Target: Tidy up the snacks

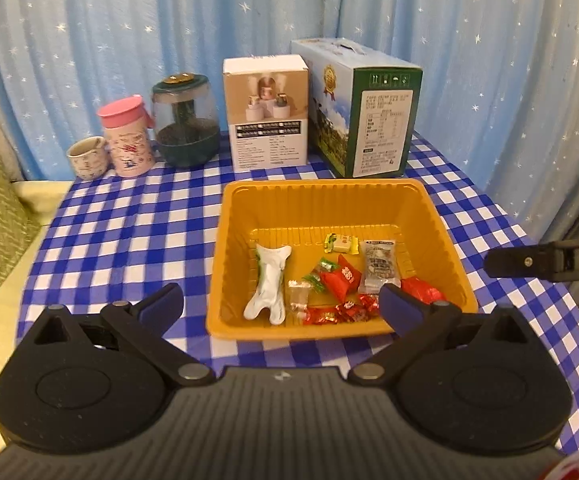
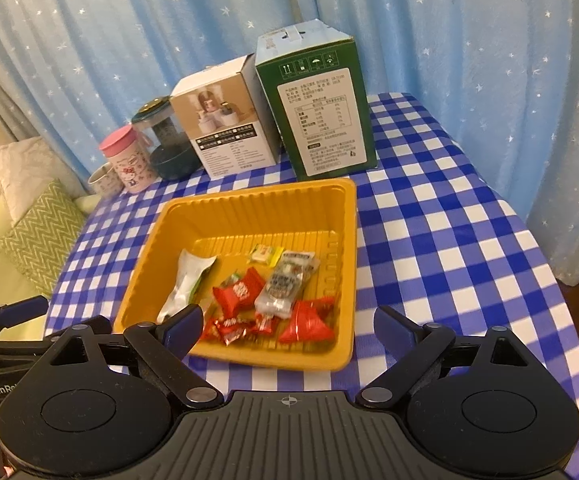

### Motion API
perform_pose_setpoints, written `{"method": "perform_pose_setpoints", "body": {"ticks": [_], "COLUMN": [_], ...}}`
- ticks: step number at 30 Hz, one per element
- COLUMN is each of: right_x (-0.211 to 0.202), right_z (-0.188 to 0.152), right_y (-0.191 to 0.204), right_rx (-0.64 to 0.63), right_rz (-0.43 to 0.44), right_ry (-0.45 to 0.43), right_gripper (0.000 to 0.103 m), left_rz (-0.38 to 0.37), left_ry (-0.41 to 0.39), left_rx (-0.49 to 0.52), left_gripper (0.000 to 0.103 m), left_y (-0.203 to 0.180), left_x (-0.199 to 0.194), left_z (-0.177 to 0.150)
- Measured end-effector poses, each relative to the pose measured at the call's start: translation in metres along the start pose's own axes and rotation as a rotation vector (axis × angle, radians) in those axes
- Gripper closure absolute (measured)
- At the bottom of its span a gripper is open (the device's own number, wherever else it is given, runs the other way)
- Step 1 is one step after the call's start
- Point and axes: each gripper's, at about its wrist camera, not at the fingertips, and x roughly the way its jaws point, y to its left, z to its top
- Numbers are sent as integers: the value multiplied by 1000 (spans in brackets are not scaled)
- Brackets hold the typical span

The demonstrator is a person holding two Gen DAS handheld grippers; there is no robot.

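Both tongs, left and right, gape wide and hold nothing, near the yellow tray mid-table. Every snack visible lies inside it; the checked table shows none loose, so sorting looks essentially finished.

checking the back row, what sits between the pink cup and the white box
A dark green jar with a clear top stands between the pink cup and the white box; both wrist views show it.
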Motion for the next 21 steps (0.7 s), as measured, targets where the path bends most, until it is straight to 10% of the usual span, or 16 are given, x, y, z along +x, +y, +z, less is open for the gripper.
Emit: {"method": "perform_pose_setpoints", "body": {"ticks": [21], "right_x": [-126], "right_z": [-88], "right_y": [9], "right_rx": [-24], "right_rz": [-8], "right_ry": [-100], "right_gripper": [11], "left_rz": [-17], "left_ry": [-37], "left_rx": [-124], "left_gripper": [0], "left_y": [-22], "left_x": [-136], "left_z": [-66]}}
